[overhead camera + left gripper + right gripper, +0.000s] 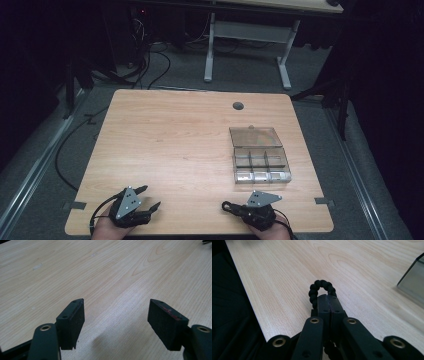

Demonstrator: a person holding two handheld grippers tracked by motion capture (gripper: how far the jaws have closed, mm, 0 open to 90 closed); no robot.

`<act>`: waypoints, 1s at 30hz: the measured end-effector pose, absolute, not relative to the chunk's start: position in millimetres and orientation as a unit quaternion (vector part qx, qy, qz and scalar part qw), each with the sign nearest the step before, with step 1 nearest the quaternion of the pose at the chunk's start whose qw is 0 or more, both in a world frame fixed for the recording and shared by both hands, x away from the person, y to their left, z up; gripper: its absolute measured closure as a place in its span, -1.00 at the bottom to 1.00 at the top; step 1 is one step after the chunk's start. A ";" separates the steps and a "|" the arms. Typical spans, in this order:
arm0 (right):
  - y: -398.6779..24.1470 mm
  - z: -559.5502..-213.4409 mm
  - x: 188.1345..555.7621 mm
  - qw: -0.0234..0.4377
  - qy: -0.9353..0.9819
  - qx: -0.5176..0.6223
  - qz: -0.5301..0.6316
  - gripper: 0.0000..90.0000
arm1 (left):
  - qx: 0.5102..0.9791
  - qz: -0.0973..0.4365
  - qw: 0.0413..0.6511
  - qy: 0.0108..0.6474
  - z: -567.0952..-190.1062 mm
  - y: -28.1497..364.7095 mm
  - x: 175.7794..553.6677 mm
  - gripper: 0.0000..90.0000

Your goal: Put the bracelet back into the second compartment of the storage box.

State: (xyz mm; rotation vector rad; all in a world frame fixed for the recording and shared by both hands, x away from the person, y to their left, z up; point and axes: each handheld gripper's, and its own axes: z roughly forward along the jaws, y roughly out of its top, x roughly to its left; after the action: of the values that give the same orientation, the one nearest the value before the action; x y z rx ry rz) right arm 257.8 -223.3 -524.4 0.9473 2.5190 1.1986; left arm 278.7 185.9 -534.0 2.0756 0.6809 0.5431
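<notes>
Clamped tight in the right claw (327, 298): a black bead bracelet (319, 288), loop poking past the tips. Left claw (116, 320) spread wide, empty over bare worktop (170, 140). Compartment box (260, 162), lid flipped back, sat just ahead-right of the right claw, nearer it by far.

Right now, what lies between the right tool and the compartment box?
Bare wood tabletop, seen in the high view: the right tool, shut on a black bead bracelet, sits nearer than the box.
</notes>
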 end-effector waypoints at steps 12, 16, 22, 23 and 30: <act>-232.2 -527.5 263.8 0.111 0.839 0.359 0.393 1.00 | 0.832 0.218 0.431 0.273 -534.0 185.9 278.8 -0.33; -240.5 -527.6 266.9 0.120 0.832 0.375 0.391 1.00 | 0.832 0.218 0.431 0.273 -534.0 185.8 278.8 -0.33; -258.4 -527.7 271.4 0.133 0.816 0.409 0.387 1.00 | 0.832 0.218 0.431 0.272 -534.0 185.9 278.7 -0.33; -261.4 -527.8 272.1 0.136 0.814 0.411 0.386 1.00 | 0.832 0.218 0.431 0.272 -534.0 185.9 278.7 -0.33; -278.1 -528.0 273.3 0.146 0.804 0.430 0.384 1.00 | 0.832 0.217 0.431 0.273 -534.0 185.9 278.7 -0.33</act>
State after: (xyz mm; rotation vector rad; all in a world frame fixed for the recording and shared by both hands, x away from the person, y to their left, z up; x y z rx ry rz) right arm 273.3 -278.1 -528.0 1.2383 2.3148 1.1042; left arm 278.7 185.9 -534.0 2.0759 0.6796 0.5422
